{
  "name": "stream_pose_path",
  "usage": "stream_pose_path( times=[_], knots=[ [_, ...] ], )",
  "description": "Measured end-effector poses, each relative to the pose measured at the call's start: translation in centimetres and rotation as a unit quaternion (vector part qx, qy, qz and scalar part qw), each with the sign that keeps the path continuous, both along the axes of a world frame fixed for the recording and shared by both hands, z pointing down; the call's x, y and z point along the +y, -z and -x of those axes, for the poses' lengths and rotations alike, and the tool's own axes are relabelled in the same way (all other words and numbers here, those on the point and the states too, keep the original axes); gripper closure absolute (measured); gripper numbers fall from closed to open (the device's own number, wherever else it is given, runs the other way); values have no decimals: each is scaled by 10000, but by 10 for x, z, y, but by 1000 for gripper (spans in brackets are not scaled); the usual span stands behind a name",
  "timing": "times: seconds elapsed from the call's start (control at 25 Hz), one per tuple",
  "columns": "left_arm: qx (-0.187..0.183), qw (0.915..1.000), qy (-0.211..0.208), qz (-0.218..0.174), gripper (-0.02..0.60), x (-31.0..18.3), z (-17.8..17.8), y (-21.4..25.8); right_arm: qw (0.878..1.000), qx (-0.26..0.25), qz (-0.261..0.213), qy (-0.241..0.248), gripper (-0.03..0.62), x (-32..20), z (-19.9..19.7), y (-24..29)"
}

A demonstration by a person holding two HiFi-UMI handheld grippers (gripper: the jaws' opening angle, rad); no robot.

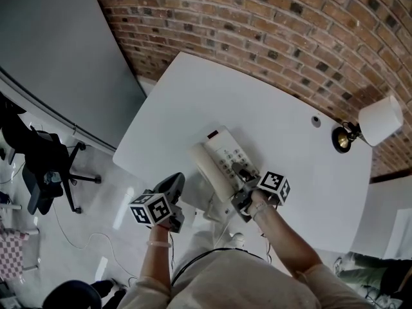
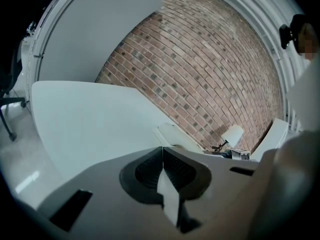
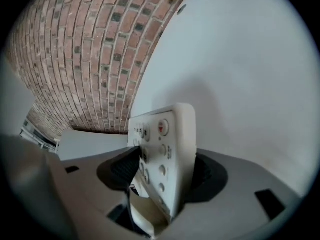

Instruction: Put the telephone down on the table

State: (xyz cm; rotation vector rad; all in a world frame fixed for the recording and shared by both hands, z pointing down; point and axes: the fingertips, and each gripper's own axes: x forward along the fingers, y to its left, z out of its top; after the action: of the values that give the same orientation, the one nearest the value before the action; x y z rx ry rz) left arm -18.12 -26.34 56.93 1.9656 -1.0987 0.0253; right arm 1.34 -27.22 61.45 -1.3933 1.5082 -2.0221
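Telephone [image 1: 222, 163] lies flat on the white desk [image 1: 257, 102] near its front edge, with the handset [image 1: 207, 167] seated along its left side; only the head view shows this. The right gripper view adds the telephone [image 3: 167, 149] keypad and one red button, standing between the pads of the right claw [image 3: 162, 169], which is open around the base. The left gripper view alone shows the left claw [image 2: 162, 166] with its jaws met and nothing in them.

Count: one telephone, one desk, one lamp [image 1: 376, 122], one office chair [image 1: 45, 166], two claws.

Both forearms reach forward. The right claw [image 1: 243, 176] is at the telephone's near end. The left claw [image 1: 172, 187] hovers off the desk's near-left edge, above the floor.
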Motion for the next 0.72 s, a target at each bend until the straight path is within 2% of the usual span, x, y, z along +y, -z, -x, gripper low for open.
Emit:
stream_pose_path(
  times=[0.32,0.72],
  knots=[
    [115,9999,-80,-63,575,3,-13,5,9979,317,534,167,272,13,-6,-11],
    [134,9999,-50,-38,575,10,-9,7,9965,228,760,262,264,21,-6,-12]
  ],
)
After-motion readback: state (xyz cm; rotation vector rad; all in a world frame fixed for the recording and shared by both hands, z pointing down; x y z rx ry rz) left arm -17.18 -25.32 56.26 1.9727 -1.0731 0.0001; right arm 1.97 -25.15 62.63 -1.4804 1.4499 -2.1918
